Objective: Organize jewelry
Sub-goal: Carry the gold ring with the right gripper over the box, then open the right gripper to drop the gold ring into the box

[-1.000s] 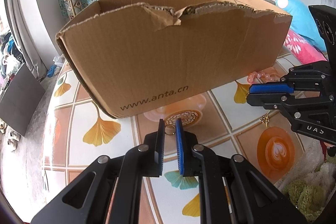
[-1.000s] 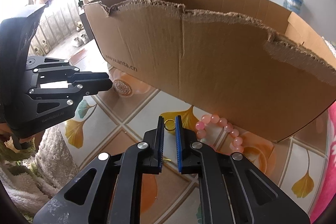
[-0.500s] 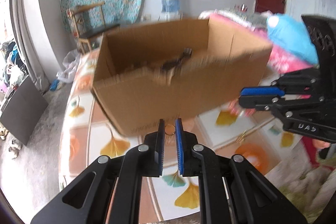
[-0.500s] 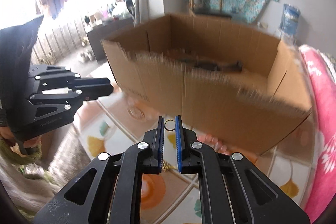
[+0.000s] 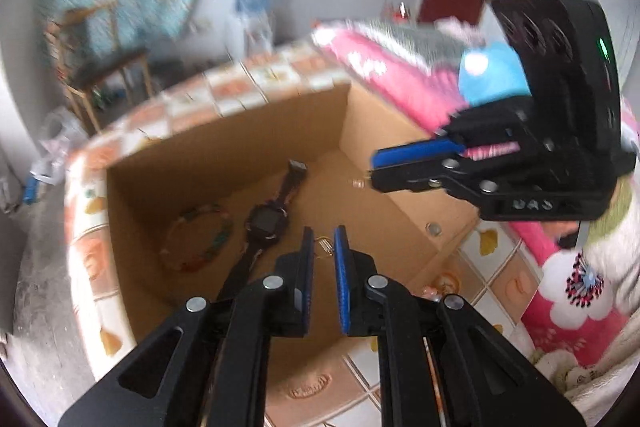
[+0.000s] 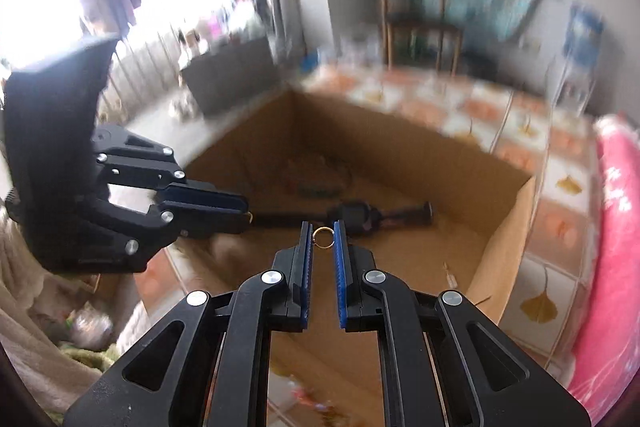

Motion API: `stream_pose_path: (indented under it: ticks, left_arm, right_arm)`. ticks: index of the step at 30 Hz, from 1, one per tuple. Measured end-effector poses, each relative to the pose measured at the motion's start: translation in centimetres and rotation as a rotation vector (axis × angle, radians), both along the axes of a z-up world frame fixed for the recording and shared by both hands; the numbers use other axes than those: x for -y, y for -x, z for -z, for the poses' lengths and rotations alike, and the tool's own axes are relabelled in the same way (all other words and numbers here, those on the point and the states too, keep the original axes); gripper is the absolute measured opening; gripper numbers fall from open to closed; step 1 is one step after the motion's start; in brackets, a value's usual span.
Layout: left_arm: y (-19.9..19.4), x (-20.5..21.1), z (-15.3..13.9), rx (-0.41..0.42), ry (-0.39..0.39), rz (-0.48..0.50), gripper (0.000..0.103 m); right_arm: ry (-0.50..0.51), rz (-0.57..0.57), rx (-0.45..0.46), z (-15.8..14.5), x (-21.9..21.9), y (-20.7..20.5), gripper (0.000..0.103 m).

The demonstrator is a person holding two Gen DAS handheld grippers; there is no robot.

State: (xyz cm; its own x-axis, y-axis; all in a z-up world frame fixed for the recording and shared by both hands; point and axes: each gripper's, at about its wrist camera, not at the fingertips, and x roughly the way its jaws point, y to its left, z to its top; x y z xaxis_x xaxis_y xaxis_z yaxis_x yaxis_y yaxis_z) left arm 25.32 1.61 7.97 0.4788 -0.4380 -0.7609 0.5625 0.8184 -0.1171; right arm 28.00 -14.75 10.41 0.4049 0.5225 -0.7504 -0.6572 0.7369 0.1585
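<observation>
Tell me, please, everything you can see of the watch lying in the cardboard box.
The watch is dark, nearly black, with a roundish case and a dark face. Two straps, which look like rubber or plastic, stretch out straight on either side, one ending in a squarish buckle. It lies flat and unfastened on the floor of the open cardboard box, beside a colourful beaded bracelet. Neither hand-held gripper touches it. Blur hides finer detail.

The room behind the box (image 5: 224,147) is smeared by motion blur in both views. The bracelet (image 5: 198,241) on the box floor is blurred, so its beads cannot be told apart. The lower strap of the watch (image 5: 266,223) is hidden behind the left gripper (image 5: 323,247). A small round thing (image 5: 433,227) near the box corner cannot be identified.
</observation>
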Motion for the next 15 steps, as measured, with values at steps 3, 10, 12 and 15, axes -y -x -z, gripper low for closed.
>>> stream_pose_path:
  ticks: [3, 10, 12, 15]
  left_arm:
    - [-4.0, 1.5, 1.9, -0.155, -0.032, 0.031, 0.01]
    - [-8.7, 3.0, 7.1, -0.44, -0.074, 0.015, 0.01]
    - [-9.1, 3.1, 7.9, -0.516, -0.064, 0.009, 0.01]
    - [-9.2, 3.3, 8.2, -0.526, -0.098, -0.013, 0.01]
  right_arm:
    - [0.094, -0.026, -0.135, 2.3, -1.0, -3.8, 0.008]
    - [0.249, -0.062, -0.248, 5.7, -2.8, -7.2, 0.009]
    - [0.28, -0.075, -0.254, 6.2, -2.8, -7.3, 0.009]
    - [0.324, -0.086, -0.242, 6.5, -3.3, -7.4, 0.012]
